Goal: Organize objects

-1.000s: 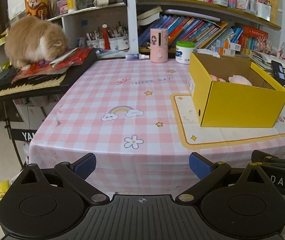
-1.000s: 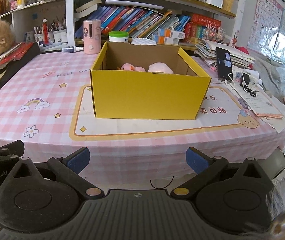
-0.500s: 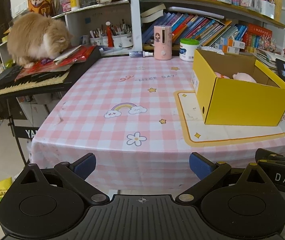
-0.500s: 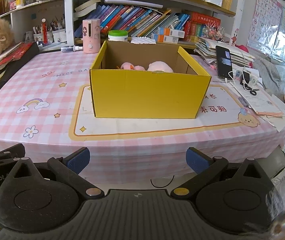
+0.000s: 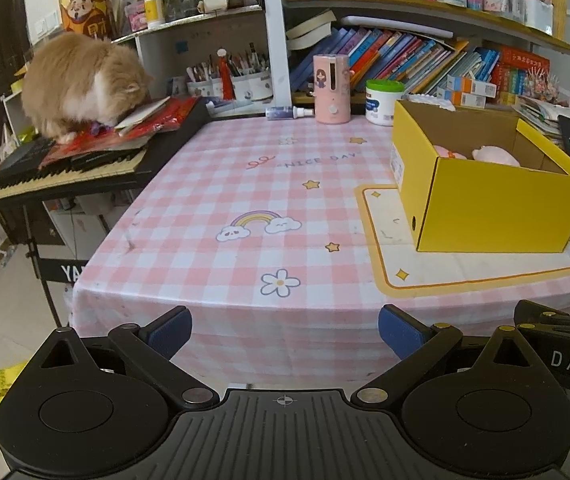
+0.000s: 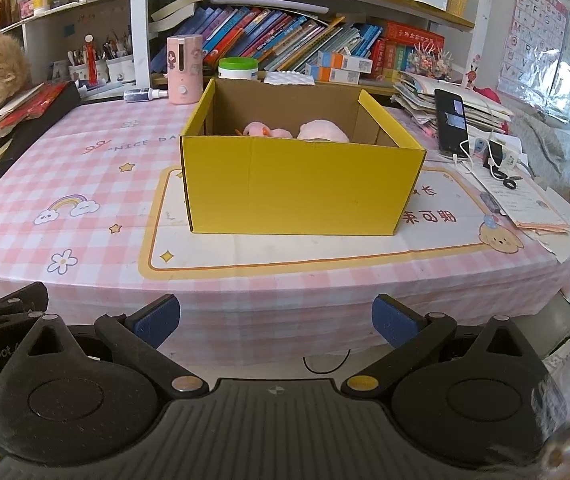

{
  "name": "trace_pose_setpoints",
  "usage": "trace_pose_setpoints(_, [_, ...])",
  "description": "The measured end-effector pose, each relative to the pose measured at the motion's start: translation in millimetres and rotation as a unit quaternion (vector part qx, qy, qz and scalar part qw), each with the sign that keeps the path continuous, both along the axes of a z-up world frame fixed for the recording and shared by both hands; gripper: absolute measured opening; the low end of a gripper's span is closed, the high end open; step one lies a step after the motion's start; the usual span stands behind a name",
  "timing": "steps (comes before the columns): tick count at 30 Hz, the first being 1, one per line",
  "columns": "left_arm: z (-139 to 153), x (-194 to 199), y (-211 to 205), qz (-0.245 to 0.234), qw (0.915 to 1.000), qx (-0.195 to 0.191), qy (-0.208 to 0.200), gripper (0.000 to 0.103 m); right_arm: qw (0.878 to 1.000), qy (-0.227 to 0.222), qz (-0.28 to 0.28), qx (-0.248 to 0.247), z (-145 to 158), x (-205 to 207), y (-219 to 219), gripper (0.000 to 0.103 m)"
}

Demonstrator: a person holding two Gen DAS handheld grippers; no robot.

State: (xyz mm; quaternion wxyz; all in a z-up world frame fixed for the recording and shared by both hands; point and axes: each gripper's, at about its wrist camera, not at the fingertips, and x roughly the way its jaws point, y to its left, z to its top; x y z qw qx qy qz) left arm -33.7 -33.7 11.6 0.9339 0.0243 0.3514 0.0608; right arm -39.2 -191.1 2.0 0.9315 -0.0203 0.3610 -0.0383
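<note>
The desk [image 5: 245,200] carries a yellow box [image 6: 301,184], long axis left-right, holding pink plush toys [image 6: 321,130]. Before its near edge, the left hand-held gripper [image 5: 285,330] and right hand-held gripper [image 6: 275,316] both gape wide, empty, touching nothing.

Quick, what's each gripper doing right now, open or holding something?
Left gripper: open, holding nothing, short of the table edge.
Right gripper: open, holding nothing, facing the yellow box.
</note>
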Motion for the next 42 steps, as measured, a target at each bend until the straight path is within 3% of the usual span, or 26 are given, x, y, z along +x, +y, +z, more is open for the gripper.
trace_pose_setpoints(42, [-4.0, 8.0, 1.4, -0.001, 0.9997, -0.018, 0.018, 0.1, 1.0, 0.005, 0.0, 0.002, -3.2, 3.8, -1.3, 0.103])
